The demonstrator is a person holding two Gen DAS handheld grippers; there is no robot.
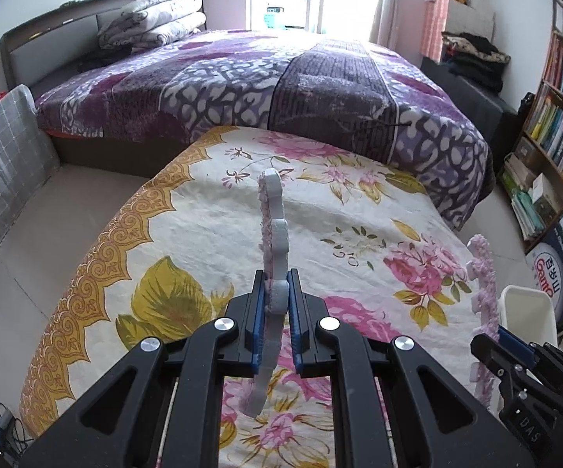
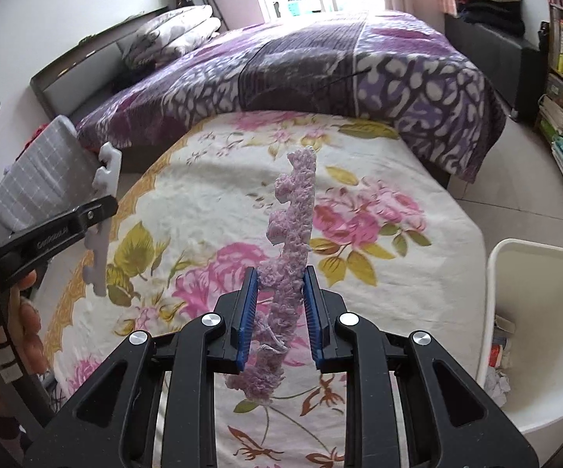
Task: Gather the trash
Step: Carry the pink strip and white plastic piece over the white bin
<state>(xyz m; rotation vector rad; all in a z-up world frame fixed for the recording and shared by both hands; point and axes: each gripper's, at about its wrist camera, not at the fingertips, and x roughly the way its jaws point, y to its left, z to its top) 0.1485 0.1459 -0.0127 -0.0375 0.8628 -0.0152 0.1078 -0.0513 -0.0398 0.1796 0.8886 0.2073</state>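
Left wrist view: your left gripper [image 1: 278, 292] is clamped on a white-backed foam strip [image 1: 273, 226], held edge-up above the floral sheet [image 1: 188, 226]. Right wrist view: your right gripper [image 2: 280, 292] pinches a fuzzy purple foam strip [image 2: 297, 210] (upright too), white bin [image 2: 531, 335] just right.

**Colours and patterns, both wrist views**

Floral sheet [image 1: 211, 234]: cream ground, pink roses, olive-yellow leaves, ochre scroll border. Blanket [image 1: 320, 78] on bed: purple and dark grey patchwork with white blotch print. Left foam strip [image 1: 273, 210]: pale grey-white edge, pink fuzzy face. Right foam strip [image 2: 295, 226]: lilac-pink pile. Both grippers: black frames, blue pads [image 2: 247, 312]. Bin [image 2: 531, 273]: white. Cushion [image 1: 0, 156]: grey with white grid. Folded quilts [image 1: 156, 15]: white, grey print
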